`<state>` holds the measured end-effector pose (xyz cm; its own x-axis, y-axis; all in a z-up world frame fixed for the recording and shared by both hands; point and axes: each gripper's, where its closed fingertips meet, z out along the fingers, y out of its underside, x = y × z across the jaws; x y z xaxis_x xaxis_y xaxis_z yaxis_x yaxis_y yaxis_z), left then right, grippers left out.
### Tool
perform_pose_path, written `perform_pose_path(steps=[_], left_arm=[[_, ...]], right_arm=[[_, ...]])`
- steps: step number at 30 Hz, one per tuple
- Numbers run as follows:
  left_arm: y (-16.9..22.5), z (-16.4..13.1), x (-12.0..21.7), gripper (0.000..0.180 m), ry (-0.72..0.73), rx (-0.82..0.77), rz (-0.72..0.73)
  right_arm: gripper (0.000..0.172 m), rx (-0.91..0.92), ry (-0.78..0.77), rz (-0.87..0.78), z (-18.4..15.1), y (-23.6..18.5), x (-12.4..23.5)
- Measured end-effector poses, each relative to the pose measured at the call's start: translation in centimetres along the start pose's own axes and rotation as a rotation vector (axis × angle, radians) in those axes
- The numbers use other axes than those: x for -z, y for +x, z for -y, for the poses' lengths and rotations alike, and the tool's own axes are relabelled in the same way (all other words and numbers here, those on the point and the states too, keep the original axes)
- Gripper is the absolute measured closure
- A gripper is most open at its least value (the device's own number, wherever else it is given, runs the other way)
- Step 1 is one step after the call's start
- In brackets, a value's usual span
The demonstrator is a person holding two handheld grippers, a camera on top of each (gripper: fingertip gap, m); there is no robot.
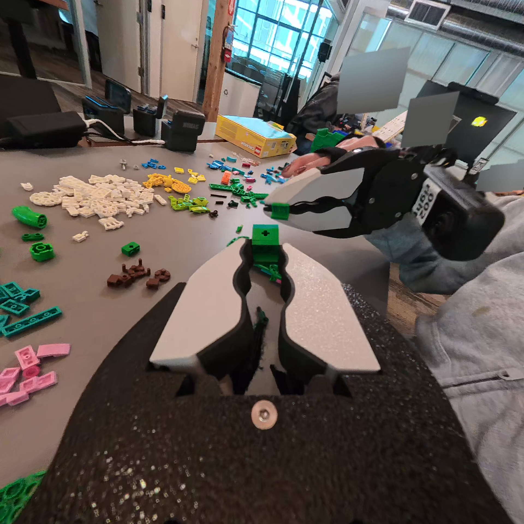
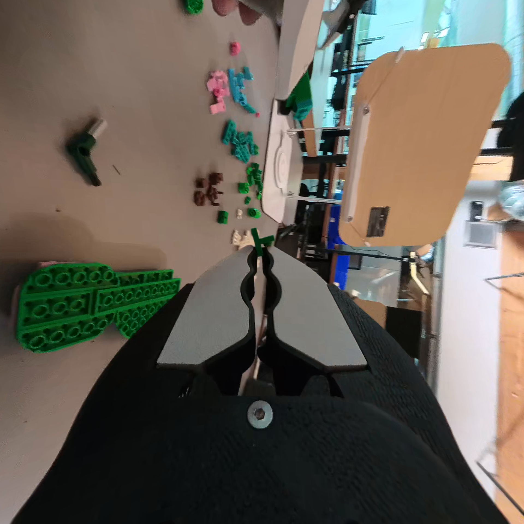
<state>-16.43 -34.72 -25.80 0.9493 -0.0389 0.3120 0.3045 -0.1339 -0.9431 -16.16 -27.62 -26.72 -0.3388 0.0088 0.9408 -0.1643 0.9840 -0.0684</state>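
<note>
Presently left gripper (image 1: 265, 246) clamps green brick stack (image 1: 265, 241) upright above bench (image 1: 175, 249); right gripper (image 1: 273, 211), closed on small green plate (image 1: 280, 212), hovers just above-right.

From your left gripper (image 1: 265, 245), the block (image 1: 265, 239) sits clamped between the fingertips at twelve o'clock, and your right gripper (image 1: 279, 211) hangs just beyond it at one o'clock, closed on a small plate (image 1: 280, 211). On the table (image 1: 175, 249), a single brick (image 1: 130, 249) and a cluster of small pieces (image 1: 139, 276) lie at ten o'clock. The big heap of pieces (image 1: 96, 195) lies farther off at eleven, and the box (image 1: 253, 135) stands behind everything at twelve.
</note>
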Motion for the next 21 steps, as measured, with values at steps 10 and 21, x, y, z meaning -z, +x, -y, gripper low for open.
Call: perform_pose_path(steps=[10, 21], left_arm=[[-4.5, -1.1, 0.6, 0.163, 0.086, -0.069, 0.251], [-4.0, -1.7, -0.6, 0.163, 0.050, -0.116, 0.215]], right_arm=[[0.169, 0.223, 0.061, 0.129, -2.3, -0.9, -6.0], [0.169, 0.346, -0.035, 0.326, -5.9, -3.7, -14.6]])
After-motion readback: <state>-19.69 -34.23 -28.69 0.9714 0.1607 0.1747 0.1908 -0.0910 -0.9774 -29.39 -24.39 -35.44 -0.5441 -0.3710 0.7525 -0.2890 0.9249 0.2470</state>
